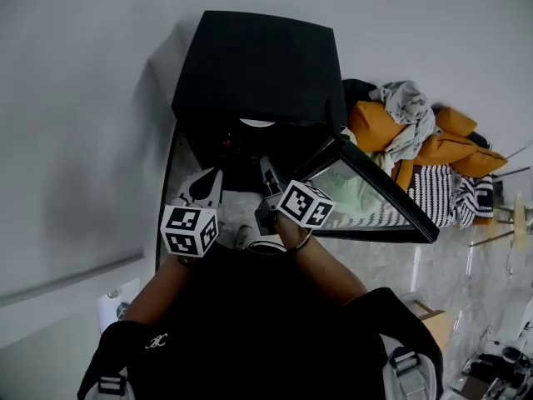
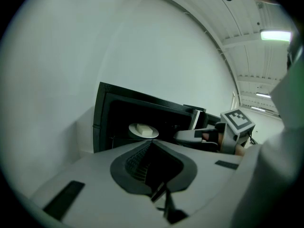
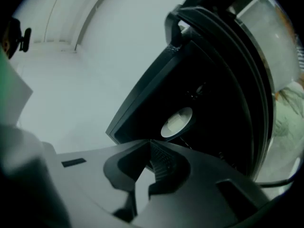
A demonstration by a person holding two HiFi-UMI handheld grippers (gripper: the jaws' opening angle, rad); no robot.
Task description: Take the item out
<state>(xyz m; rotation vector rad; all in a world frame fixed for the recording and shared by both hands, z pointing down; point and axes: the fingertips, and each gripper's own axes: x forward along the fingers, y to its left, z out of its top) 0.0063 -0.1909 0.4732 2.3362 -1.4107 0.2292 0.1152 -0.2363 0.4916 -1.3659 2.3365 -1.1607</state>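
Nearest the head view, a person's arms in black sleeves [image 1: 250,323] reach forward, each hand carrying a gripper with a marker cube. The left hand-held gripper [image 1: 216,173] has its grey jaws pressed together with nothing between them, as its own view [image 2: 152,142] shows. The right hand-held gripper [image 1: 266,165] is likewise closed and empty in its own view [image 3: 151,141]. Both point into the open front of the oven and stand side by side, near each other but apart.

Under them lies a pale speckled counter [image 1: 237,207], with a dark strip along its left edge.

A black box-shaped oven [image 1: 258,65] stands at the far end of the counter, against the white wall [image 1: 83,98]. Its glass-paned oven door [image 1: 375,194] is swung open to the right.

Inside the dark cavity a white round plate [image 2: 143,130] lies flat, ahead of both grippers and touched by neither. From the head view only its front edge [image 1: 256,123] peeks out under the oven's top. In the right gripper view it appears as a tilted oval [image 3: 176,122]. A pale rectangular block [image 2: 142,128] rests flat on the middle of the plate. In the left gripper view its longer side seems to run across the oven opening rather than into it.

Beyond the door, on the right, a heap of orange cushions and grey cloth [image 1: 416,136] is piled up.
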